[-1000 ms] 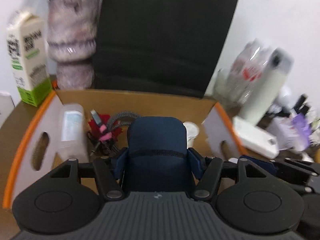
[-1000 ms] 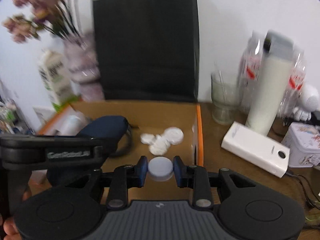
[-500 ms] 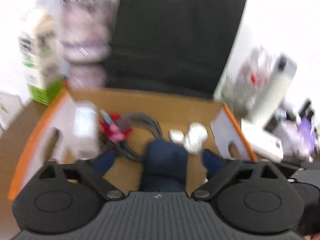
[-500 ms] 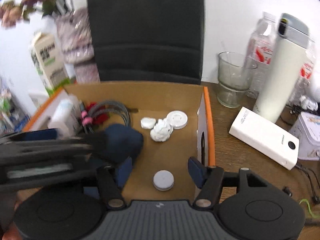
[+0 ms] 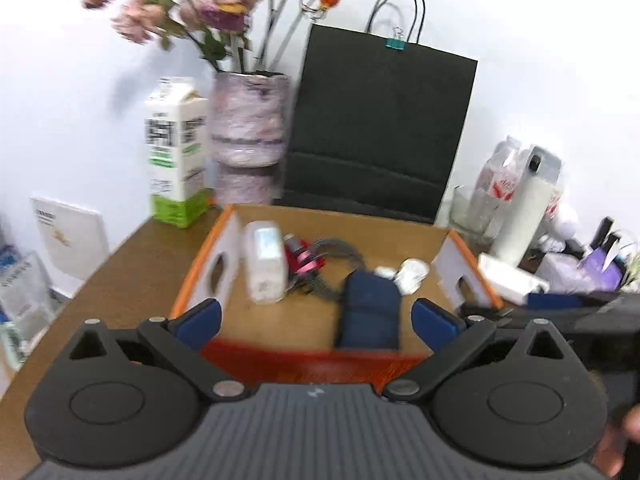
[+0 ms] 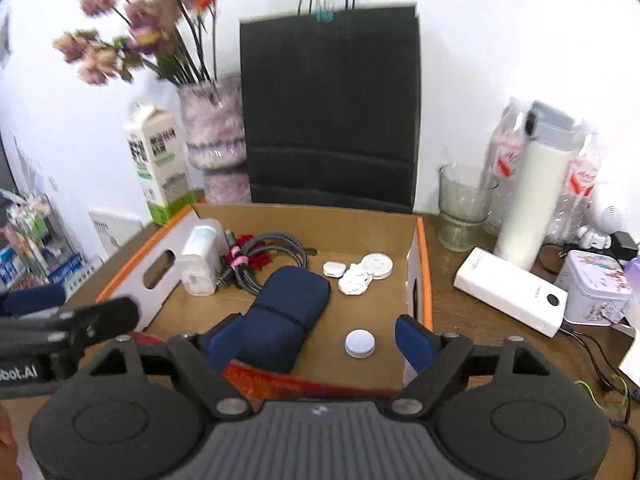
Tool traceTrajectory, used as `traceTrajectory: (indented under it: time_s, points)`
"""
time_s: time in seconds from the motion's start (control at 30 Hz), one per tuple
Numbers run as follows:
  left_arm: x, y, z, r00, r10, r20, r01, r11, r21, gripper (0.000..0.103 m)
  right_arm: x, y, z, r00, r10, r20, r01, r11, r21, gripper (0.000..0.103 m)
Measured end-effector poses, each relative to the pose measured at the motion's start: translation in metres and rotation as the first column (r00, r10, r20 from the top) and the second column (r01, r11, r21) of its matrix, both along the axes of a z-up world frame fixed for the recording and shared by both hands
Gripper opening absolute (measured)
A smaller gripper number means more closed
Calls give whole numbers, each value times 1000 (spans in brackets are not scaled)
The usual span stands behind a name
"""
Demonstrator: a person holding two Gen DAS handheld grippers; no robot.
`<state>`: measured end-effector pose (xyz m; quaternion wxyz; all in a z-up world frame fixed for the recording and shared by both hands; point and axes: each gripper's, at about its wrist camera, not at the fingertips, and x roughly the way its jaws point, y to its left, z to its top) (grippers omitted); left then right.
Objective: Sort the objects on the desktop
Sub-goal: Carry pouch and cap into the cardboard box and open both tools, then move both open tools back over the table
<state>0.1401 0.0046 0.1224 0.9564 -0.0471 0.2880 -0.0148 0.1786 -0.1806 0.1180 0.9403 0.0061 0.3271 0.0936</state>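
Both sets of tongs stand wide apart and empty above the near edge of the cardboard box (image 6: 420, 264), which sits on the desk (image 6: 472, 320) and serves, by the look of it, as the collecting place for the sort. The left tongs (image 5: 316, 320) frame the navy pouch (image 5: 370, 312), which lies on the box floor near its front edge. The right tongs (image 6: 320, 340) frame the same pouch and the small white round cap (image 6: 360, 343), which rests alone toward the front right corner of the box.

Deeper in, the white charger block (image 6: 200, 256) lies along the left wall, with the coiled grey cable (image 6: 268, 256) just beside it and touching a tangle of red and pink bits. A cluster of small white pieces (image 6: 358, 272) gathers near the back right corner. My judgement is that things are being dropped in loosely rather than grouped by kind.

Outside the box, the white power bank (image 6: 512, 296) lies near its right wall on the desk. It looks like a candidate still to be sorted.

Much is hard to read. The left view is smeared by motion, so the small white pieces blur together there. The front wall of the box shows only as a red strip behind the gripper bodies. What the red tangle is cannot be told. The pouch's near end is hidden behind the right tongs' left finger.
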Motion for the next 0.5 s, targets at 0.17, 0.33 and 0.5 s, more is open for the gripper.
traceTrajectory:
  time_s: [0.17, 0.33, 0.5]
  points:
    - [-68, 0, -25, 999, -40, 33, 38, 998, 52, 103, -82, -11, -15, 995, 23, 100, -25, 999, 22, 83]
    - [-134, 6, -64, 999, -52, 0, 52, 998, -48, 103, -168, -11, -56, 991, 54, 119, -55, 998, 5, 90]
    - [-182, 3, -88, 998, -67, 8, 66, 997, 42, 103, -228, -15, -89, 998, 19, 66, -22, 999, 48, 90]
